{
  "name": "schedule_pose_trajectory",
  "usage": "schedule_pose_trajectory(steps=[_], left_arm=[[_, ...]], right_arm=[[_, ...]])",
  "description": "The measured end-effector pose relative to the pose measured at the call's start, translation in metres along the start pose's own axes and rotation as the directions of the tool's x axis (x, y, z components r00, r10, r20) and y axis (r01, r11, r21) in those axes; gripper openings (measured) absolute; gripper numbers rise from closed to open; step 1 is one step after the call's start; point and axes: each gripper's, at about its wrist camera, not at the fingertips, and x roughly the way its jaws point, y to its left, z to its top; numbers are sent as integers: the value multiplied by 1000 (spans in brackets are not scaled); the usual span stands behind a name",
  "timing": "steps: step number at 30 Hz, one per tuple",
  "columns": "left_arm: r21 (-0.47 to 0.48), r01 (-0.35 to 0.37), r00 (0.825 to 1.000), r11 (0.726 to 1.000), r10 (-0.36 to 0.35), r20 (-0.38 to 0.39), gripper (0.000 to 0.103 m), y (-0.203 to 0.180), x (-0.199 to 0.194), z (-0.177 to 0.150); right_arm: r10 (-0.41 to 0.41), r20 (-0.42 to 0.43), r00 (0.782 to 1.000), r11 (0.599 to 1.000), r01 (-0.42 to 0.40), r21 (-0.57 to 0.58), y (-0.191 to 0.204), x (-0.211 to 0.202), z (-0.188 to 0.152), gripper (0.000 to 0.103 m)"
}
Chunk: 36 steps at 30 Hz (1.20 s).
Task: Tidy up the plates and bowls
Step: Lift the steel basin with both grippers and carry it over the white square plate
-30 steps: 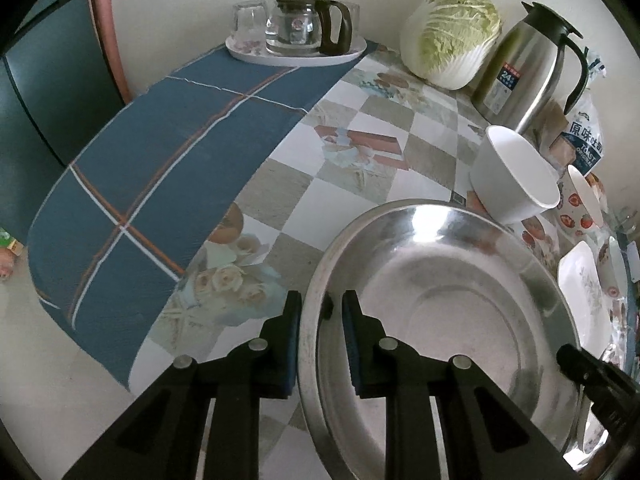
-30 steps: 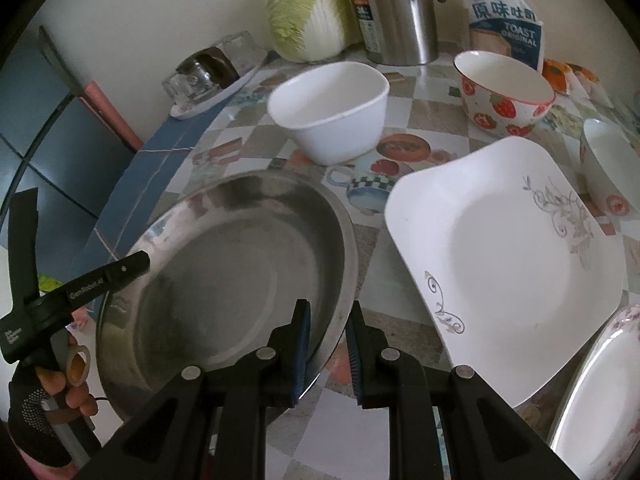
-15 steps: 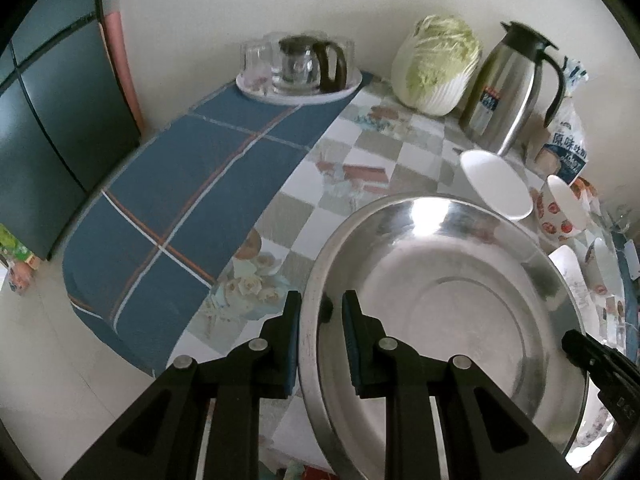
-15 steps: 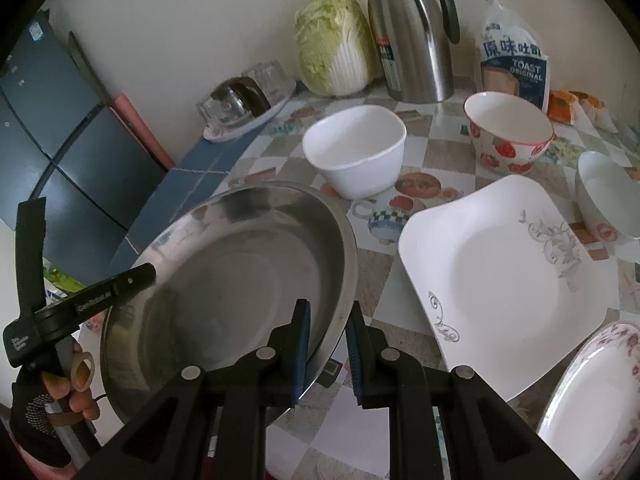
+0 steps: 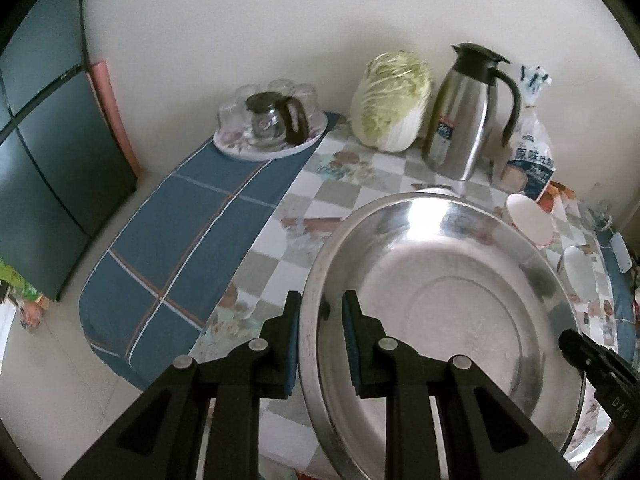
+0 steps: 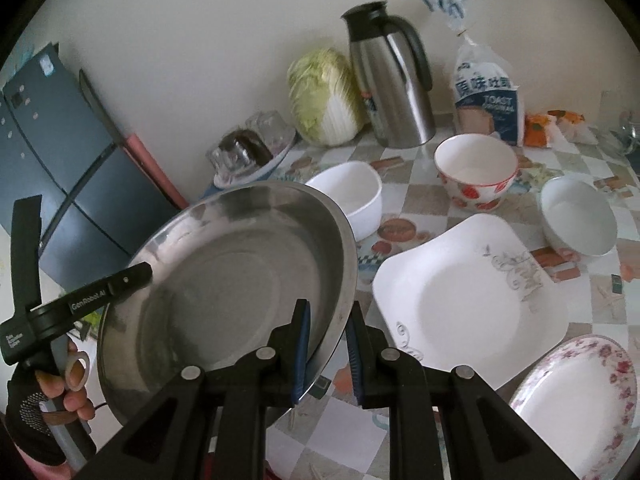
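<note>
A large steel basin [image 5: 460, 312] [image 6: 224, 280] hangs above the table, held at two sides of its rim. My left gripper [image 5: 320, 316] is shut on the rim at its left side, and my right gripper [image 6: 328, 324] is shut on the opposite side. On the table lie a white square plate [image 6: 468, 304], a floral round plate [image 6: 576, 404], a plain white bowl [image 6: 348, 196], a strawberry bowl [image 6: 476, 172] and a small white bowl [image 6: 576, 216]. In the left wrist view the basin hides most of these.
Along the wall stand a cabbage [image 5: 392, 100], a steel thermos jug [image 5: 468, 108], a toast bag [image 6: 488, 100] and a tray of glasses with a glass teapot [image 5: 272, 124]. A blue cloth [image 5: 192, 240] covers the table's left end. A dark fridge [image 6: 60, 160] stands beyond.
Both grippers have risen with the steel basin, lifting it off the table. The table and dishes look farther below. Both grips stay the same.
</note>
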Motion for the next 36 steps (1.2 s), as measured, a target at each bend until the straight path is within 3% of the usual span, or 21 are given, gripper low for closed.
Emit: schedule_pose_trajectory(steps=[14, 27, 36], left_arm=[[106, 53, 997, 993, -58, 49, 21, -73, -16, 25], [178, 119, 989, 977, -133, 65, 21, -137, -15, 43], [190, 185, 980, 964, -196, 40, 21, -169, 3, 40]], right_arm=[[-64, 129, 990, 997, 57, 57, -48, -45, 15, 19], [-141, 199, 970, 984, 116, 133, -96, -78, 17, 19], [-205, 200, 958, 970, 171, 175, -128, -87, 17, 19]])
